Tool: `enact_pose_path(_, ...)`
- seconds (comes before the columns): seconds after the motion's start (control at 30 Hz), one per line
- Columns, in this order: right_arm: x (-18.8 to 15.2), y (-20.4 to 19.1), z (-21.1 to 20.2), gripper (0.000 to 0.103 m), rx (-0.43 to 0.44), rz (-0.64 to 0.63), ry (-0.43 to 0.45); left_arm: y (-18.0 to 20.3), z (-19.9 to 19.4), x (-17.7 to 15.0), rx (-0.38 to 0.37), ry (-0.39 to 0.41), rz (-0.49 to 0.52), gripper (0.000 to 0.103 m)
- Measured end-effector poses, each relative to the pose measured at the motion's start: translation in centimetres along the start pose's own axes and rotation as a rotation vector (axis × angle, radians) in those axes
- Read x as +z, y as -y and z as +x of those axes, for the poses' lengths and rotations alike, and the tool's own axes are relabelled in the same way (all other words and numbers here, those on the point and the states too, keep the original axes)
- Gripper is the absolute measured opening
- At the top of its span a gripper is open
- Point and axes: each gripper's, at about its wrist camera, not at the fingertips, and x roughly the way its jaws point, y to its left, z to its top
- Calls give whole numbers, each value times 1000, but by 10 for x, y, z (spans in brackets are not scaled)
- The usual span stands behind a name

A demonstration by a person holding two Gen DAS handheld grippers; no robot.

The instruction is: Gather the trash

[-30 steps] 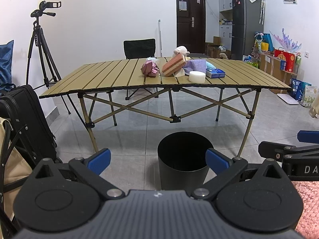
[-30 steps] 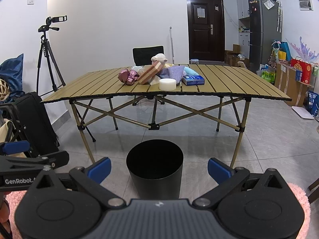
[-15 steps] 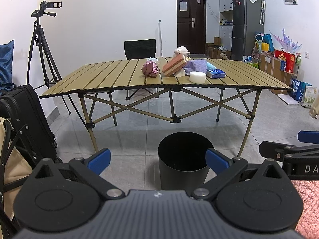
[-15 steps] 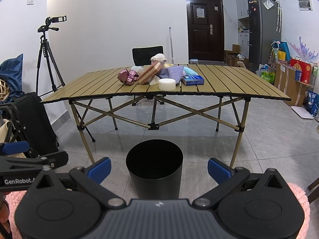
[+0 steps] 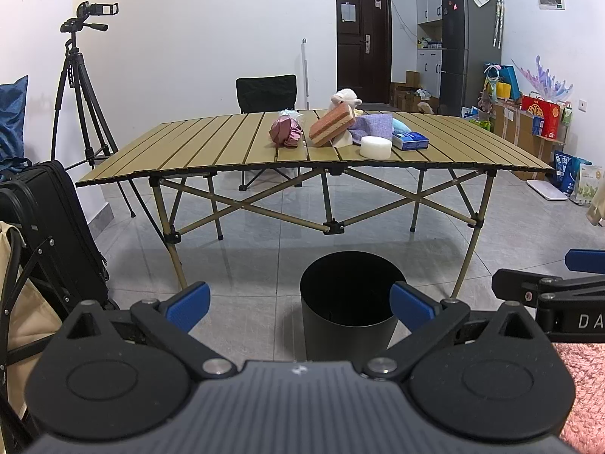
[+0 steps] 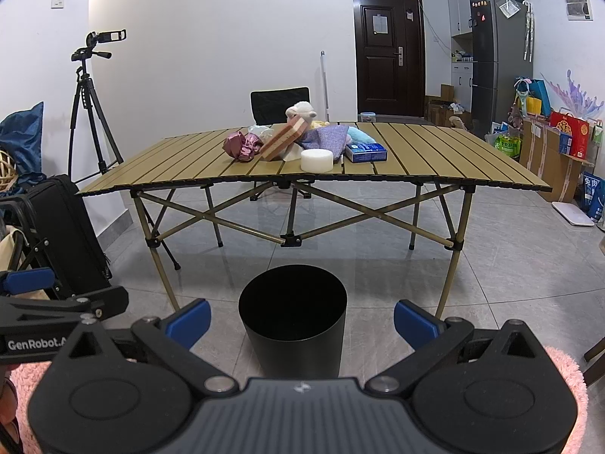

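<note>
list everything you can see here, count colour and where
folding slatted table: 1, tan, centre of room
black cylindrical bin: 1, black, floor in front of table
crumpled pink wrapper: 1, pink, table, left of pile
tan and brown sponge block: 1, tilted, leaning in pile
white foam disc: 1, white, near table edge
blue flat box: 1, blue, right of disc
purple cloth: 1, purple, behind disc
white plush toy: 1, white, back of pile
black folding chair: 1, behind table
camera tripod: 1, black, left wall
black suitcase: 1, floor, left
grey fridge: 1, back right
dark door: 1, back wall
left gripper: open, blue pads
right gripper: open, blue pads
</note>
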Motion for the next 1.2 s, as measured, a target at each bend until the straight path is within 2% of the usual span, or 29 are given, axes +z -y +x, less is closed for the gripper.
enact_pose_path(0.67,1,5,-2,103,1,2,-2,-1,-1,2,-2,5,3,103)
enact_pose_path(1.2,2,4,14,103,-10,2,-9,0,19,10,5,0,11,103)
